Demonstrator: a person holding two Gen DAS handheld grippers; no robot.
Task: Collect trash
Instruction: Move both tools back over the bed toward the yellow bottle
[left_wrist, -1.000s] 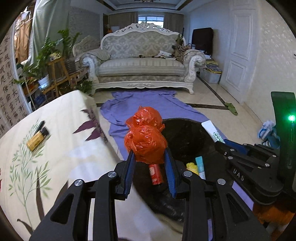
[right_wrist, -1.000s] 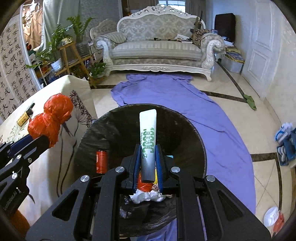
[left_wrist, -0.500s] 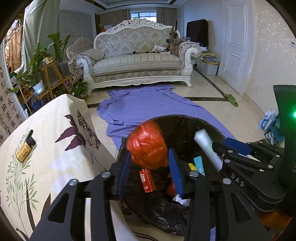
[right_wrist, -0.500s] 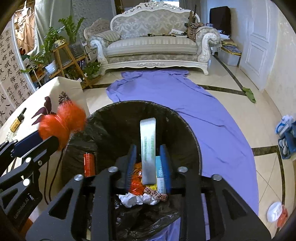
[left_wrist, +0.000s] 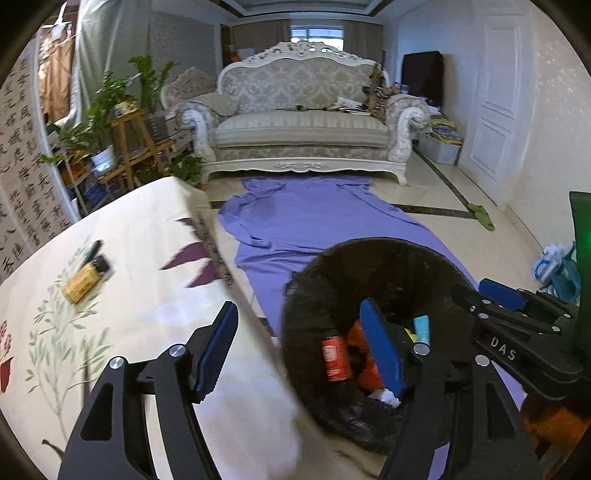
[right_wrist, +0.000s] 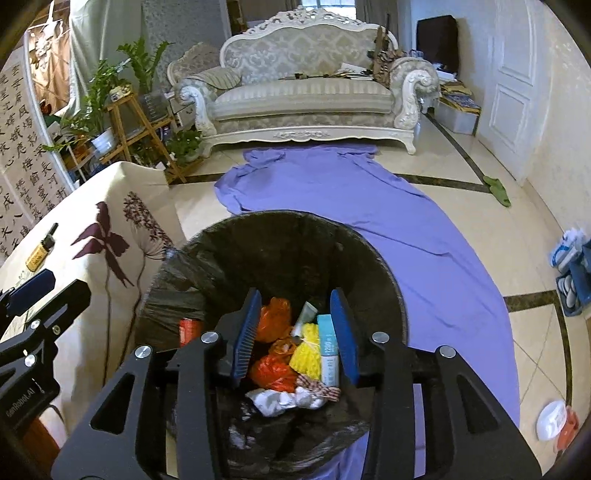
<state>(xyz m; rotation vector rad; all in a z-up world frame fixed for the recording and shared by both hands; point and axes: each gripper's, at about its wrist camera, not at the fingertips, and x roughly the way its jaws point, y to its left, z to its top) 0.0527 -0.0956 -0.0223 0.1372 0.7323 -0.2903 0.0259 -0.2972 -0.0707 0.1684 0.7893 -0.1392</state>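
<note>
Both grippers, left (left_wrist: 299, 354) and right (right_wrist: 293, 332), hang spread and empty over the bin (right_wrist: 280, 236) at frame centre, trash (right_wrist: 275, 371) already inside, while a lighter (left_wrist: 85, 277) at mid-left on the table (left_wrist: 140, 258) looks left to collect

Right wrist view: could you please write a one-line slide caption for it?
Open right gripper above the black-lined trash bin holding an orange bag, tubes and crumpled paper.

right gripper (right_wrist: 297, 332) over trash bin (right_wrist: 391, 291), jaws apart; orange bag (right_wrist: 273, 319) inside
</note>
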